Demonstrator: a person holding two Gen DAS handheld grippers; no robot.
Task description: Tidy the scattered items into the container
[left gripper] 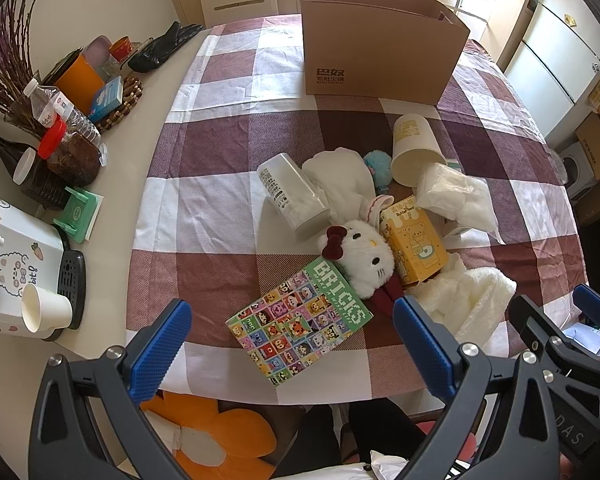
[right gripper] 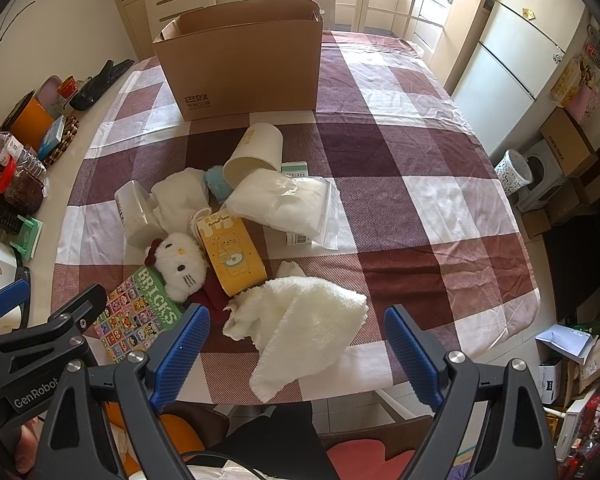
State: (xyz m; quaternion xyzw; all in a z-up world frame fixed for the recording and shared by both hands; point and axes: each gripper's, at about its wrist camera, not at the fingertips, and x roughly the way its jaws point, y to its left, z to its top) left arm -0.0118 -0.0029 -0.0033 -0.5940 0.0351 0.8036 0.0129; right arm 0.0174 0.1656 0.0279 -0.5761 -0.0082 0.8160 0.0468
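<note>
An open cardboard box (left gripper: 380, 52) (right gripper: 248, 68) stands at the far side of the checked tablecloth. In front of it lies a pile: a green BRICKS box (left gripper: 300, 324) (right gripper: 140, 316), a Hello Kitty plush (left gripper: 364, 260) (right gripper: 180, 264), a yellow Butterbear carton (left gripper: 414, 244) (right gripper: 232, 252), a white fluffy towel (left gripper: 468, 304) (right gripper: 300, 324), a clear container (left gripper: 292, 196) (right gripper: 132, 208), a cream cup (left gripper: 416, 148) (right gripper: 256, 152) and a plastic bag (left gripper: 452, 196) (right gripper: 288, 204). My left gripper (left gripper: 292, 356) is open above the BRICKS box. My right gripper (right gripper: 296, 356) is open above the towel.
Bottles, jars, a paper cup (left gripper: 46, 312) and other clutter line the bare table strip at left. A white cloth (left gripper: 340, 180) and a blue pompom (left gripper: 378, 164) lie in the pile. A fridge (right gripper: 520, 52) and floor boxes stand at right. An orange cushion (left gripper: 208, 432) is below the table edge.
</note>
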